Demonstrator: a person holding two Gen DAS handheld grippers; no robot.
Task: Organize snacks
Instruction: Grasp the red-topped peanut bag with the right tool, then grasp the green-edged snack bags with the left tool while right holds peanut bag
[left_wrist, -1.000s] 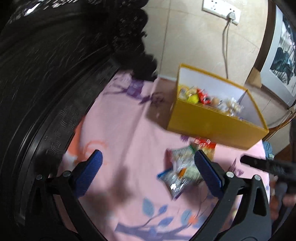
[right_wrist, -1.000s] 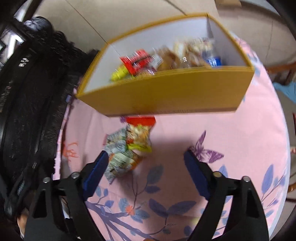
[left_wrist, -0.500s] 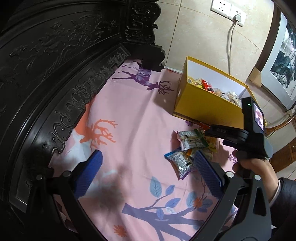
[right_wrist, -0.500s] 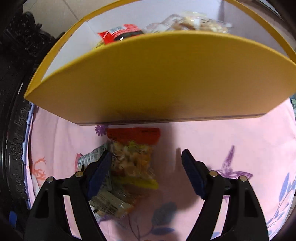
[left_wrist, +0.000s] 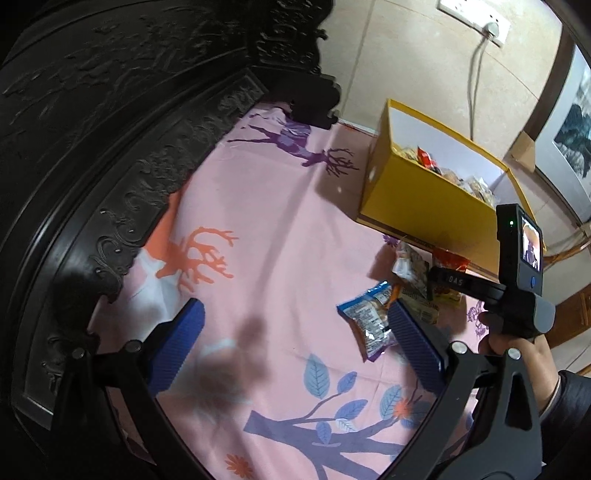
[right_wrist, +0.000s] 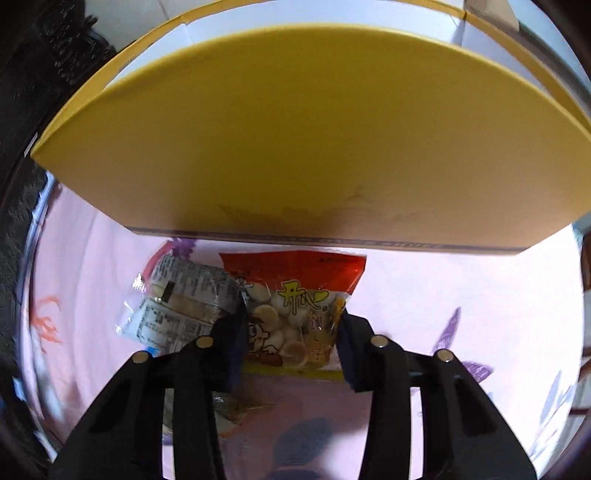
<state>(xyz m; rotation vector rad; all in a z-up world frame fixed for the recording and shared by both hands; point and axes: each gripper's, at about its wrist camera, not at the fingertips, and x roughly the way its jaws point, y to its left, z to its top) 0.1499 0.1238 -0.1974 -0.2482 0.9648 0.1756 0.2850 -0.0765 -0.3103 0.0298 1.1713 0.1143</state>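
Right claw (right_wrist: 291, 325) closing on red-topped snack bag (right_wrist: 295, 291) — left claw (left_wrist: 295, 350) spread | box contents: left view only

A pink sheet (left_wrist: 258, 206) printed with deer, leaves and branches covers the surface, bordered by a dark carved wooden frame (left_wrist: 110, 147). On the sheet stands a yellow box (left_wrist: 417, 199) holding snacks. Just before its near wall lie loose packets: a red-topped snack bag (right_wrist: 295, 306), a clear printed packet (right_wrist: 181, 306) touching it, and a blue-edged packet (left_wrist: 365, 317).
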